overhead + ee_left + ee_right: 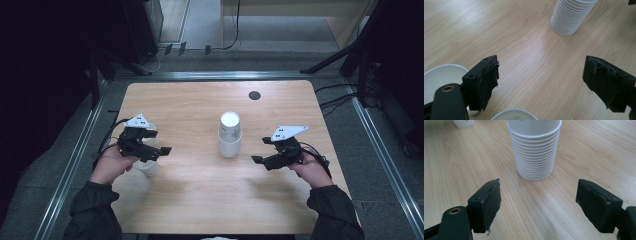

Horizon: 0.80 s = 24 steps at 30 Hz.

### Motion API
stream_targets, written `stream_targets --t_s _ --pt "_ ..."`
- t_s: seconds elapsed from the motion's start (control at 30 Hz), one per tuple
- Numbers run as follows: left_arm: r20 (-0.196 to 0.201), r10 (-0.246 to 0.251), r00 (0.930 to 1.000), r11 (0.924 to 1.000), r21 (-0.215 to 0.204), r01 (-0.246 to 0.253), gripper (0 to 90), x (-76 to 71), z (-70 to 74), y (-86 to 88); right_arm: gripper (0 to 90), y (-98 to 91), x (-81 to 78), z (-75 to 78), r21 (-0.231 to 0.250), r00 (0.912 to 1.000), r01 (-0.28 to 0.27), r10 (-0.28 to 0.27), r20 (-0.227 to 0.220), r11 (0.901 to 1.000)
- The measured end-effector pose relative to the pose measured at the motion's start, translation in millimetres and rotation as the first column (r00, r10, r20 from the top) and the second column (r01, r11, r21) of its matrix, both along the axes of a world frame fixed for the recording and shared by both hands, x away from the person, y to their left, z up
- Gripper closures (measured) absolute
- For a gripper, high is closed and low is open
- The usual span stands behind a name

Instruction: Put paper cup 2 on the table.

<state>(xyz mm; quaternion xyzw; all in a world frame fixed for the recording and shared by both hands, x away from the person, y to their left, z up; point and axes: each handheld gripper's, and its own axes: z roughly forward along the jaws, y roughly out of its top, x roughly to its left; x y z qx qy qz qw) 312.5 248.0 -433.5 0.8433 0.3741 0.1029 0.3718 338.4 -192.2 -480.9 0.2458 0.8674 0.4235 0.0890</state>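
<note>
You held both grippers wide, gripping nothing: right gripper (537,203) faced the cup stack (534,147) at 12 o'clock (ready to pull one), left gripper (540,83) over loose cups (439,80).

A light wooden table (200,200) with rounded corners (a dark round cap (254,95) sits near its far edge) stands on grey floor (395,165) between metal rails (70,165). Cables (340,100) trail at the right. Pale wooden furniture (300,20) stands behind; the left side is dark.
</note>
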Motion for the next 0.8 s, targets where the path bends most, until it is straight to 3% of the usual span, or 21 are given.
stream_targets --t_s 0.53,0.63,0.8 --pt "0.031 0.02 0.9993 0.9997 0.011 -0.02 13.7 4.1 -9.1 -47.1 20.5 10.3 -8.1 -1.8 -0.012 0.9996 -0.022 0.022 -0.016 0.9997" --pt "0.038 0.0 0.9993 1.0 0.003 0.0 13.8 3.5 -12.4 -58.1 20.4 11.6 -9.6 -2.0 -0.011 0.9996 -0.025 0.025 -0.013 0.9996" --pt "0.061 -0.034 0.9976 0.999 0.031 0.032 14.0 4.1 -20.4 -82.7 20.3 13.6 -11.2 -4.2 -0.026 0.9994 -0.031 0.03 -0.017 0.9992"
